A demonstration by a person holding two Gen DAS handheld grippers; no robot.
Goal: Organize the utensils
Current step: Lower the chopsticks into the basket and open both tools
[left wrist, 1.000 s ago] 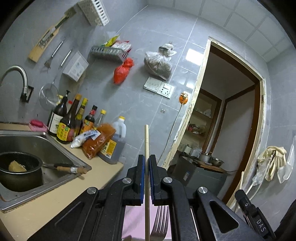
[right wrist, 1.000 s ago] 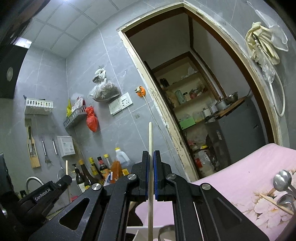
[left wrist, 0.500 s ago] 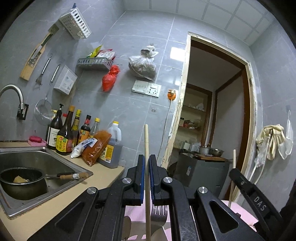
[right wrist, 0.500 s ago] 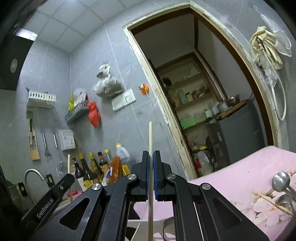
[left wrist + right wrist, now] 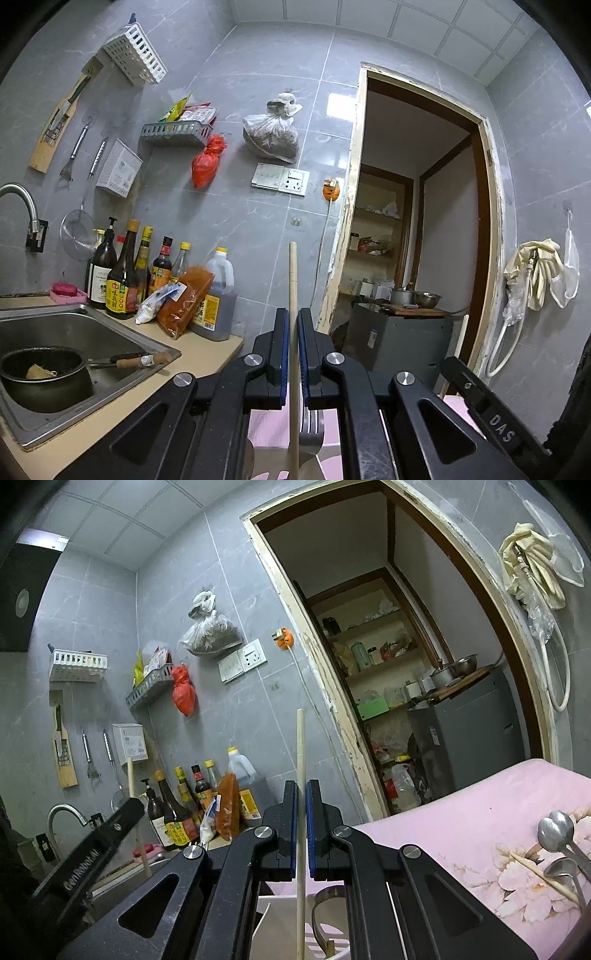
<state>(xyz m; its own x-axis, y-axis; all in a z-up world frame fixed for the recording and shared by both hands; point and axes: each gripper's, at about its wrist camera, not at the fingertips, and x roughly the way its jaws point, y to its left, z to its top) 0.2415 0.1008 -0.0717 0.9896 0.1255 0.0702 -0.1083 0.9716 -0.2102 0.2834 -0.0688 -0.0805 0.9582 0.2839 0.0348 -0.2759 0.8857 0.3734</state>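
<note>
My left gripper (image 5: 291, 317) is shut on a wooden chopstick (image 5: 293, 273) that stands upright between its blue pads. A fork (image 5: 311, 430) shows just below the jaws. My right gripper (image 5: 302, 790) is shut on a second upright chopstick (image 5: 300, 746). Both grippers point level, side by side. On the pink floral cloth (image 5: 461, 834) at the right lie metal spoons (image 5: 554, 830) and a loose chopstick (image 5: 543, 875). A white container rim (image 5: 277, 897) and a metal band (image 5: 325, 901) sit under the right jaws, mostly hidden.
To the left are a steel sink (image 5: 85, 332) with a dark pot (image 5: 40, 373), sauce bottles (image 5: 122, 273) and an oil jug (image 5: 218, 295) on the beige counter (image 5: 207, 354). A tiled wall stands ahead. A doorway (image 5: 417, 221) opens to shelves and a grey cabinet (image 5: 399, 339).
The left gripper has rolled, so its view now sits level, and more of the right gripper shows beside it. Both chopsticks stay clamped. The right gripper has barely moved.
</note>
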